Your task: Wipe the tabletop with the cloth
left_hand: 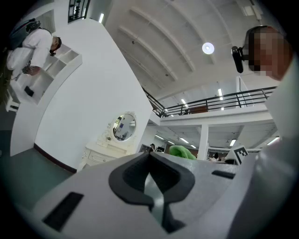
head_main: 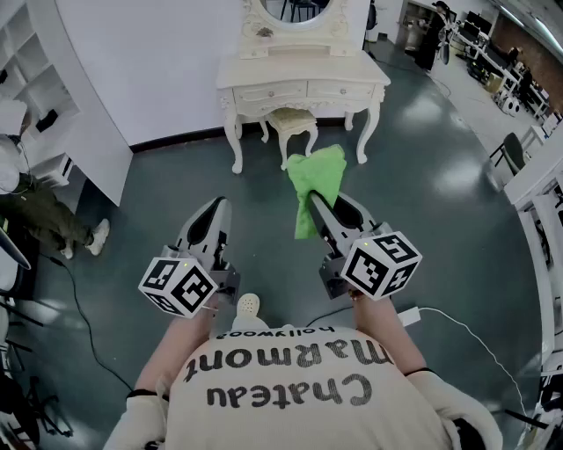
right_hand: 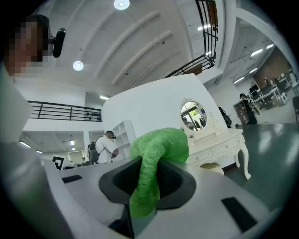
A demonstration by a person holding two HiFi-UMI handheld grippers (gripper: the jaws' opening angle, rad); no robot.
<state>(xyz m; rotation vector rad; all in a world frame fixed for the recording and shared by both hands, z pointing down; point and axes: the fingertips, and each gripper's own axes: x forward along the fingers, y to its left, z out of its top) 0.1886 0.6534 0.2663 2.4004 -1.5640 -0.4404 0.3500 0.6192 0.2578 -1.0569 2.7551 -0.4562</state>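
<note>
The green cloth (head_main: pixel 318 180) is pinched between the closed jaws of the right gripper (head_main: pixel 314 202) and is carried in the air over the dark floor (head_main: pixel 422 176), well apart from the tabletop (head_main: pixel 303 68). In the right gripper view the cloth (right_hand: pixel 156 154) is seen bunched above the tips of the right gripper (right_hand: pixel 148 163), with a strip of it trailing back through the gap between the jaws. In the head view most of the fabric is spread at 12 o'clock from the jaw tips, and a narrow tail is draped along the gripper's left flank. The left gripper (head_main: pixel 218 206) is held at 9 o'clock from the right one, beside it but apart; in the left gripper view its jaws (left_hand: pixel 149 156) are seen pressed together with nothing between them, and the cloth (left_hand: pixel 182 151) is glimpsed at 1 o'clock beyond them. A white dressing table (head_main: pixel 264 92) is found at 12 o'clock in the head view, with an oval mirror (head_main: pixel 295 10) on it and a small stool (head_main: pixel 292 123) set under it. A white shelf unit (head_main: pixel 35 79) and a person (head_main: pixel 40 215) are seen at 9 o'clock, and a white cable (head_main: pixel 457 330) is laid on the floor at 4 o'clock.
</note>
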